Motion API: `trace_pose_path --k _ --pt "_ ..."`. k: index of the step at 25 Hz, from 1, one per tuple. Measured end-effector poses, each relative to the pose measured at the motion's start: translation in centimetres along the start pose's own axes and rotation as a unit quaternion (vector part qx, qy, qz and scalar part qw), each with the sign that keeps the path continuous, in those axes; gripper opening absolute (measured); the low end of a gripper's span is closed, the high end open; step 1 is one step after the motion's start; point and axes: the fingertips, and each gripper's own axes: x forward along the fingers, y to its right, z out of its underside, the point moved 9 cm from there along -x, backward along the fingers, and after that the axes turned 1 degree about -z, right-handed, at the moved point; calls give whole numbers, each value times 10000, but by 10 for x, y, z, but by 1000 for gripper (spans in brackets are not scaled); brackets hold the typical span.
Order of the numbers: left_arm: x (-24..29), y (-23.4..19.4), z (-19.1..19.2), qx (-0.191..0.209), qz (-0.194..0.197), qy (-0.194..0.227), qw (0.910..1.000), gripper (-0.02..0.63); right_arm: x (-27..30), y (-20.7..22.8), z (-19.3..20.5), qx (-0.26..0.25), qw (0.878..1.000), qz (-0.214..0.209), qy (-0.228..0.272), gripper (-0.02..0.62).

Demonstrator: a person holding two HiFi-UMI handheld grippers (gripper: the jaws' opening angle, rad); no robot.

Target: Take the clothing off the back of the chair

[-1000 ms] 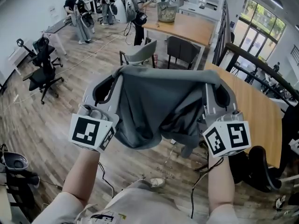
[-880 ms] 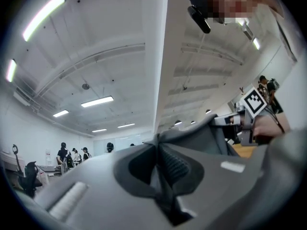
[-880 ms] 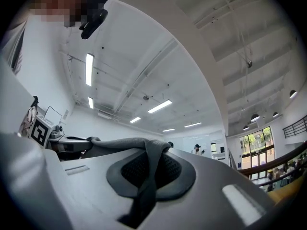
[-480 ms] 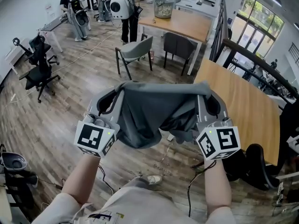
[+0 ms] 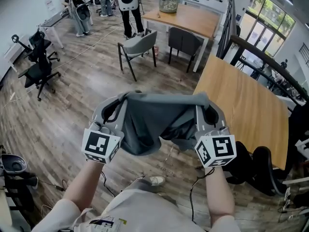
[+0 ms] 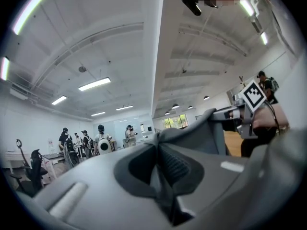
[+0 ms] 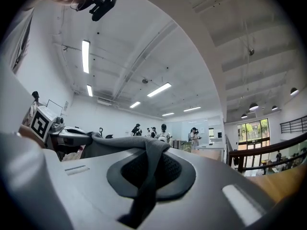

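Well apart from the grey chair [image 5: 139, 45], on the person's side of it, the grey garment [image 5: 152, 124] hangs stretched between both claws. Left claw [image 5: 126, 98] and right claw [image 5: 203, 101] each pinch its upper edge. Recommended: hold both grips level and firm so the slack middle cannot slip free.

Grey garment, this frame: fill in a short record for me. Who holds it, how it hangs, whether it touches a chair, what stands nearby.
garment: grey clothing, stretched between both grippers, middle sagging
left gripper: shut on its top left edge
right gripper: shut on its top right edge
chair contact: none; held in the air above the wooden floor
nearest chair: light grey chair, further ahead, nothing on its back
to the right: wooden table
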Motion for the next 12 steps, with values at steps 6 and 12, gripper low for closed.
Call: trace_pose_path --k 6,12 --pt "-3 12 23 -92 53 -332 9994 11 -5 2 27 230 9993 -69 -285 11" --pt "-2 24 40 -139 87 -521 9985 11 -12 5 47 353 9983 -85 -451 11"
